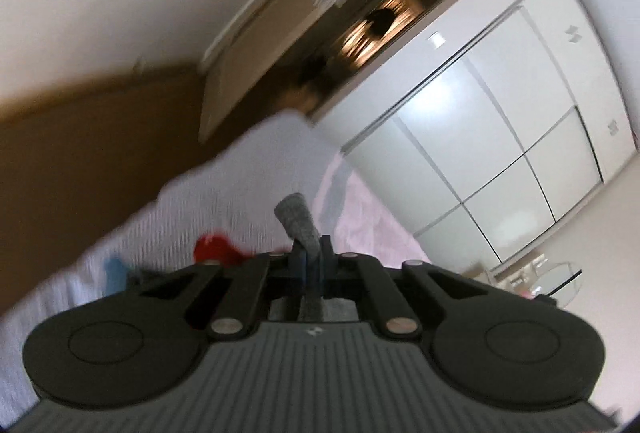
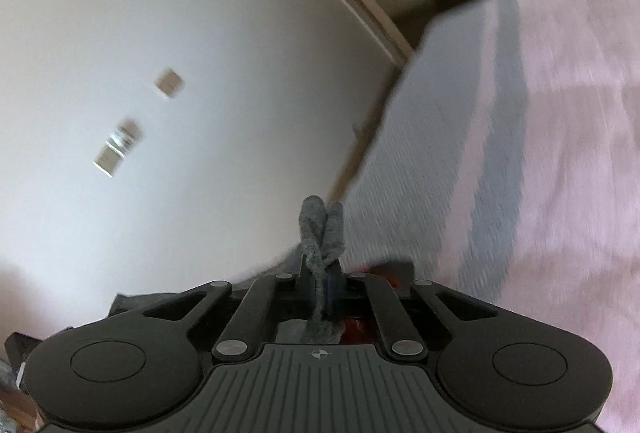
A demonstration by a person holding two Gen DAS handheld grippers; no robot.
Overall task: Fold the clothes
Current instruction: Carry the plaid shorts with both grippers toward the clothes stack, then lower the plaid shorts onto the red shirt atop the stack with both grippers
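Both grippers are raised and tilted, each clamped on grey knit fabric. The pictures are motion-blurred, so fine detail is limited.

**Garment.** The grey knit garment point(image 1: 298, 219) is soft, light and limp. It appears to be one piece held at two points, but the span between the grippers is not visible, so this cannot be confirmed. In the right wrist view the fabric point(image 2: 322, 229) bunches into two rolled lobes ahead of the fingers, which indicates a thick, compressible knit that gathers rather than creases sharply. Judgement: it will drape under its own weight, will not slip readily, and carries no risk of breakage. The best holds are at edges or corners, with the cloth kept taut between them.

**Left gripper** point(image 1: 310, 257). The fingers are drawn together on a fold of the grey knit. A stub of fabric projects forward past the tips, and more shows behind them, near the gripper body.

**Right gripper** point(image 2: 320, 279). The fingers are closed on the grey knit in the same manner. A twisted strand runs back between them.

**Surroundings.** A bed with a white textured coverlet point(image 1: 200, 209) and a pink blanket with grey stripes point(image 2: 560, 153) lies beyond the grippers. A red item point(image 1: 214, 247) and a blue item point(image 1: 114, 269) rest on the coverlet. White wardrobe doors point(image 1: 500, 121) stand beyond.
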